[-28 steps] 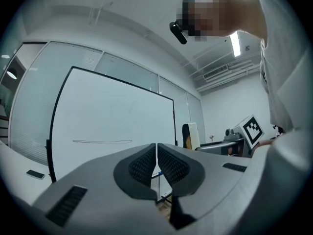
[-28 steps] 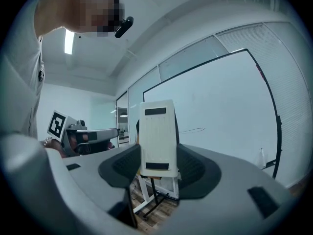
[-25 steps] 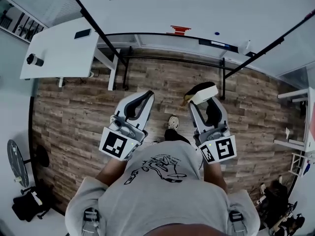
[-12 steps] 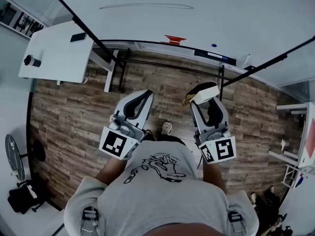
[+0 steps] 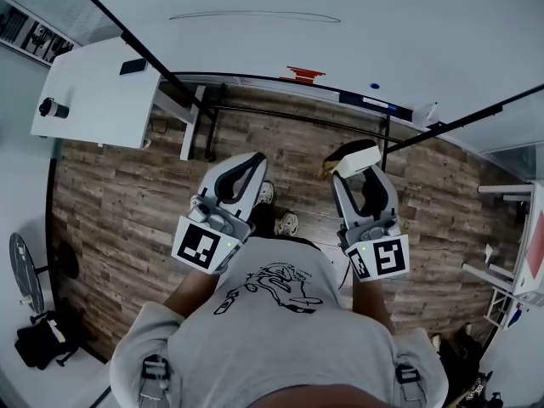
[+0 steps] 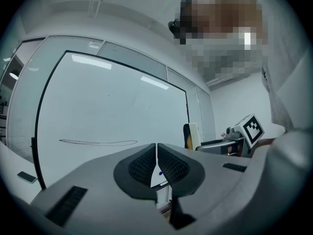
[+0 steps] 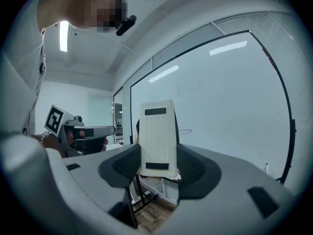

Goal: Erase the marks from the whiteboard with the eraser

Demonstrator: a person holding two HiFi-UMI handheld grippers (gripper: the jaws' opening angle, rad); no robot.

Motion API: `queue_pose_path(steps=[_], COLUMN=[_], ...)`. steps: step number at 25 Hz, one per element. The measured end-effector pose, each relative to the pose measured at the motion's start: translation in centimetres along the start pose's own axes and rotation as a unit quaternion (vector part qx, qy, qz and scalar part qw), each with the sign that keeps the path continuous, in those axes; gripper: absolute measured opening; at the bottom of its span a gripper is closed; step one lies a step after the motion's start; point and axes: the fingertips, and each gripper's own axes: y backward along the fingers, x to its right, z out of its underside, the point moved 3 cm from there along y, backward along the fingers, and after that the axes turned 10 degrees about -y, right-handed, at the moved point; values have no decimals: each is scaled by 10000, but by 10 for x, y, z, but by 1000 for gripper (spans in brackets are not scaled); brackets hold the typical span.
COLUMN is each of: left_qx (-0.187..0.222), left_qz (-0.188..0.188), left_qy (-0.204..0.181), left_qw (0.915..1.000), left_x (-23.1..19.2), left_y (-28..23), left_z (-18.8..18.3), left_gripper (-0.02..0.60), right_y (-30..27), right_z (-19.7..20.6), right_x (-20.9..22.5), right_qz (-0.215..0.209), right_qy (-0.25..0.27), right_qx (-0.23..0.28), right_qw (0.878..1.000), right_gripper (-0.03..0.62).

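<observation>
Currently: right gripper (image 7: 157, 163) clamps eraser (image 7: 157, 136) upright, aimed at far whiteboard (image 6: 107, 102), likely for wiping its thin looped mark (image 6: 98, 142); left gripper (image 6: 157, 163), jaws closed on nothing, idles alongside.

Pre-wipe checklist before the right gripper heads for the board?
1. Eraser clamped in right gripper: ok, jaws shut on its sides.
2. Left gripper empty: ok, jaws together, nothing between.
3. Mark located on whiteboard: ok, one thin long loop, up-left of the eraser in the head view.
4. Eraser touching whiteboard: not ok, held off it, above the floor.
5. Wiping face turned toward whiteboard: cannot tell.
</observation>
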Motion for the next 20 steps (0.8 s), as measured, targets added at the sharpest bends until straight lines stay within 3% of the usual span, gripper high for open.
queue_pose_path(steps=[10,20], left_qx=[119,219], left_qz=[104,365], left_qy=[-94,-73], left_qw=[9998,9991], left_x=[-73,-147], left_y=[-25,-53], left_z=[6,24], left_gripper=[28,28], right_y=[-78,-146], right_z=[-21,-34], right_x=[2,21], right_qz=[362,1234], right_qy=[900,1497], right_qx=[-108,-262], right_qw=[9952,9806], right_gripper=[235,235])
